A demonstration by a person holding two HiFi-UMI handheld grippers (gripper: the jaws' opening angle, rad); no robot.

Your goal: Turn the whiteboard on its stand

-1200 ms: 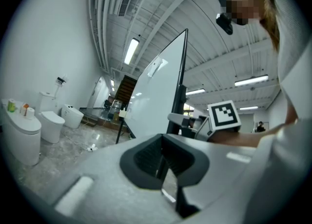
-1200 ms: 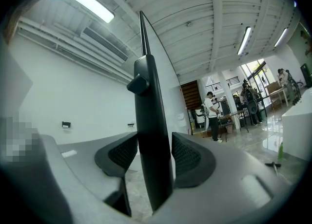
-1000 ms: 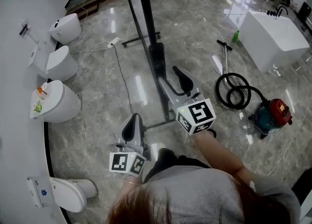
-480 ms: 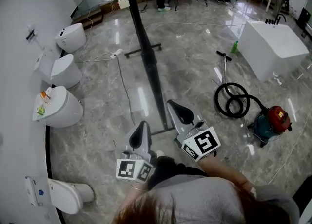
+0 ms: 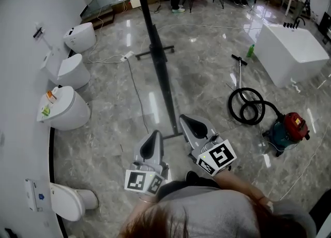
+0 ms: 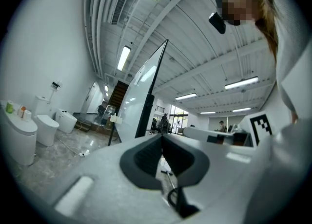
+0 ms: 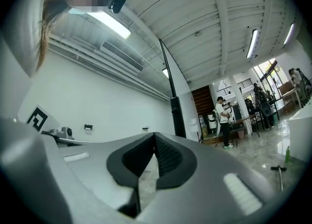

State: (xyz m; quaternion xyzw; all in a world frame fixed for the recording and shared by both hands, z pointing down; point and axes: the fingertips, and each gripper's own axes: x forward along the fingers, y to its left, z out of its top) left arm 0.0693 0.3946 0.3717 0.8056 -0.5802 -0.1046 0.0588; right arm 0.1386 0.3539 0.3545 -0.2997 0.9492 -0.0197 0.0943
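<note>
The left gripper (image 5: 155, 136) and right gripper (image 5: 184, 121) are held with jaws together, empty. The whiteboard (image 5: 159, 66) is seen edge-on beyond them.

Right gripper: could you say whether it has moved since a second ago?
Yes. The right gripper has drawn back from the whiteboard, toward the person.

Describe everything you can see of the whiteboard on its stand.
From the head view the whiteboard is edge-on, a thin dark line running away from the person. The left gripper view shows its glossy white panel in a dark frame, apparently tilted. Its black stand rests on the marble floor on crossbar feet. The left hand-held gripper and the right hand-held gripper are shut, empty, and clear of it.
</note>
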